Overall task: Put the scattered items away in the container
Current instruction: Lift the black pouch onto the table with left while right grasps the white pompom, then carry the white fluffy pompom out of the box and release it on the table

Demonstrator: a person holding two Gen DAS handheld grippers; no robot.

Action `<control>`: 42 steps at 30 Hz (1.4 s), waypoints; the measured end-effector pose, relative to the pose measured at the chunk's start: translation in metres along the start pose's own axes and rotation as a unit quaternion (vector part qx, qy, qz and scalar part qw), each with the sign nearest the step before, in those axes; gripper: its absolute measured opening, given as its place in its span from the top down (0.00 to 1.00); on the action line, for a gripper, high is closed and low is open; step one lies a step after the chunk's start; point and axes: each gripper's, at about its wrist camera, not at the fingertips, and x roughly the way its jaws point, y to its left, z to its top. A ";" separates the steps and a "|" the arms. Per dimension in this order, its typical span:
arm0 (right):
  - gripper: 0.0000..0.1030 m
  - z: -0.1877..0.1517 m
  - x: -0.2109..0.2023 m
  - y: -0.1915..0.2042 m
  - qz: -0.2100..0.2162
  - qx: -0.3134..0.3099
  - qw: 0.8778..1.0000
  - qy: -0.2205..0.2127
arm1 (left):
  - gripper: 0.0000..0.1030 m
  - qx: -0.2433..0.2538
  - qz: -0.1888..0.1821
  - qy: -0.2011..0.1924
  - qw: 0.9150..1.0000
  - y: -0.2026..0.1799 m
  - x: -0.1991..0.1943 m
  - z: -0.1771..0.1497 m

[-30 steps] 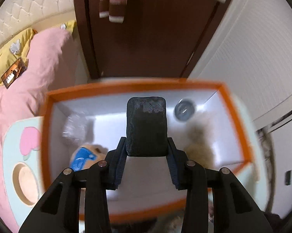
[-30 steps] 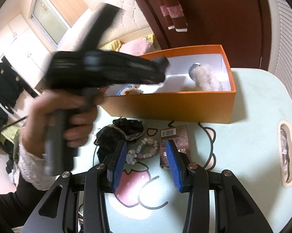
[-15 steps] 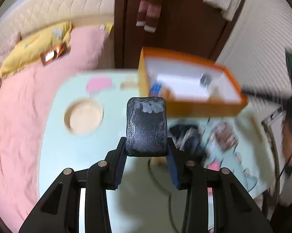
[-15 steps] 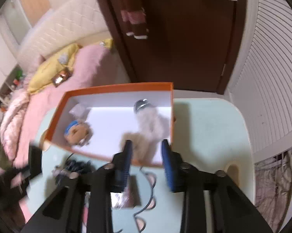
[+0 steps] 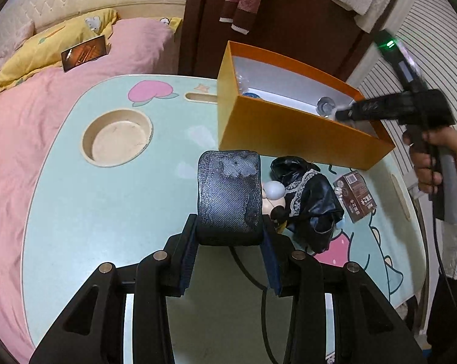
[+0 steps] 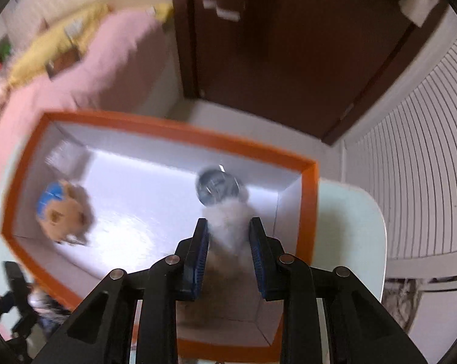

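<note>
My left gripper (image 5: pixel 228 224) is shut on a black ribbed block (image 5: pixel 228 194), held above the mint table (image 5: pixel 107 212) just in front of the orange box (image 5: pixel 289 133). A black lace cloth (image 5: pixel 307 197), a small pale doll (image 5: pixel 272 194) and a brown carton (image 5: pixel 356 197) lie on the table beside it. My right gripper (image 6: pixel 228 227), also seen as the right gripper (image 5: pixel 340 113) in a hand (image 5: pixel 434 157), hangs over the right end of the box (image 6: pixel 174 129). Its jaws stand narrowly apart. A fluffy pompom (image 6: pixel 227 212) lies in the box below them, blurred and not gripped.
A silver round lid (image 6: pixel 216 186), a tan plush with a blue cap (image 6: pixel 61 212) and a small clear packet (image 6: pixel 64 154) lie in the box. The table has a round recess (image 5: pixel 117 138). A pink bed (image 5: pixel 31 121) borders it on the left; a dark door stands behind.
My left gripper drew back from above the box to over the table, the block still in it. My right gripper narrowed its jaws, left the table items and came over the box.
</note>
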 end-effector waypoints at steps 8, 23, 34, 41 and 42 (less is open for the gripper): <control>0.79 -0.002 -0.017 -0.005 0.025 0.021 0.999 -0.038 | 0.55 -0.028 -0.008 -0.006 1.000 0.013 -0.004 0.004; 0.79 -0.085 -0.105 0.019 0.197 0.014 0.974 -0.115 | 0.50 -0.046 -0.006 -0.010 0.999 0.025 -0.015 0.017; 0.62 -0.136 -0.063 0.047 0.190 -0.009 0.977 -0.092 | 0.50 -0.024 -0.006 -0.008 1.000 0.011 -0.019 0.028; 0.43 -0.146 -0.082 0.041 0.204 -0.018 0.969 -0.141 | 0.50 0.045 -0.007 -0.005 0.999 -0.028 -0.017 0.056; 0.43 -0.147 -0.085 0.033 0.203 -0.001 0.968 -0.150 | 0.50 0.058 -0.003 -0.007 0.998 -0.036 -0.015 0.062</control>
